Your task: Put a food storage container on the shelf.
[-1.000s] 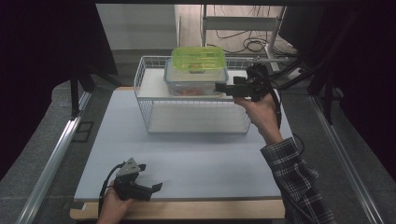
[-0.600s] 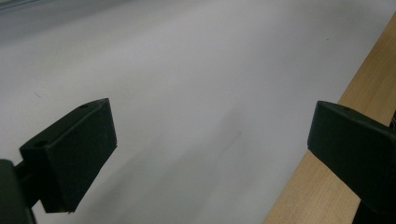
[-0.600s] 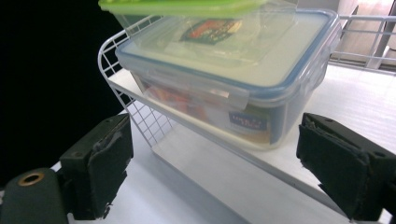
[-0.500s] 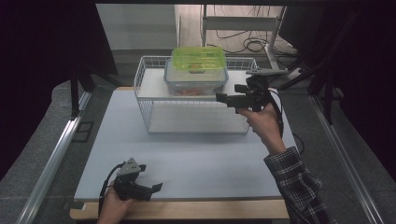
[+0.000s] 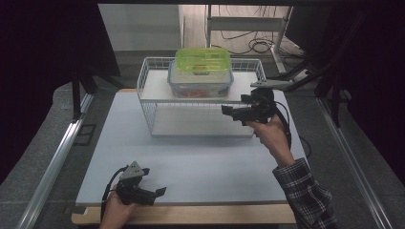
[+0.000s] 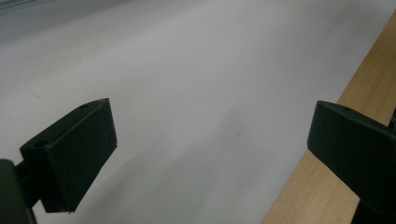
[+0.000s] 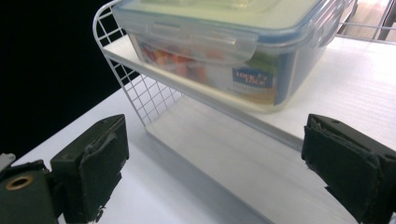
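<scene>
Right gripper [image 5: 228, 110] — jaws just opened wide, empty — held level, aimed at rack [image 5: 148, 102] under box [image 5: 200, 78]; left gripper [image 5: 155, 193] spread, low.

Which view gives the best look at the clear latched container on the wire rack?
The right gripper view: the clear container sits close, with its side latch, label and colourful contents readable. The high view shows the same container smaller, under a green-lidded box stacked on it. The left gripper view faces the white table surface instead.

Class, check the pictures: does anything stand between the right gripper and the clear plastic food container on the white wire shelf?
Nothing visible does. The right gripper, jaws open, faces the clear plastic food container on the white wire shelf.
</scene>
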Available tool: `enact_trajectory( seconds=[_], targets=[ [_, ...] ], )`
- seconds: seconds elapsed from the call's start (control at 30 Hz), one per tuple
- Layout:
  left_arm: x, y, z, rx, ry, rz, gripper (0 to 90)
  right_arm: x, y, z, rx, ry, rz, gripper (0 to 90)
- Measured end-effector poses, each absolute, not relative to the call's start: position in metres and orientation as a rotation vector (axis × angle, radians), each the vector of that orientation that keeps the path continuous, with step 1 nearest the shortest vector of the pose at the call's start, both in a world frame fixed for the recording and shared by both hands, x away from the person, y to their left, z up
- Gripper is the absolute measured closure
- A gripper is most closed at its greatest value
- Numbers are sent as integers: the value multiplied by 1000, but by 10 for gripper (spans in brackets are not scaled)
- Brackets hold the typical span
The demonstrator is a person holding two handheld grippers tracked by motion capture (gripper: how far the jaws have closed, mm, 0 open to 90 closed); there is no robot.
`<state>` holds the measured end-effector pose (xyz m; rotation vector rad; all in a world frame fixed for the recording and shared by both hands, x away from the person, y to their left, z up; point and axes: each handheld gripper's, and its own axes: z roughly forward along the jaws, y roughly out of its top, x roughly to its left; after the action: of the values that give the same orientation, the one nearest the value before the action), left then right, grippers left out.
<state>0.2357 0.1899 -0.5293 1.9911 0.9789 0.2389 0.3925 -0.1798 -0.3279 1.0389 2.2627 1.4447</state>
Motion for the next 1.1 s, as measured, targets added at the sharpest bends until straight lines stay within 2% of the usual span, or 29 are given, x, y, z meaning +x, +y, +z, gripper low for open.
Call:
enact_trajectory(
  seconds=[1.1],
  targets=[
    [235, 189, -530, 2001, 965, 251, 16, 365, -178, -377, 972, 2329, 1350, 32]
  ],
)
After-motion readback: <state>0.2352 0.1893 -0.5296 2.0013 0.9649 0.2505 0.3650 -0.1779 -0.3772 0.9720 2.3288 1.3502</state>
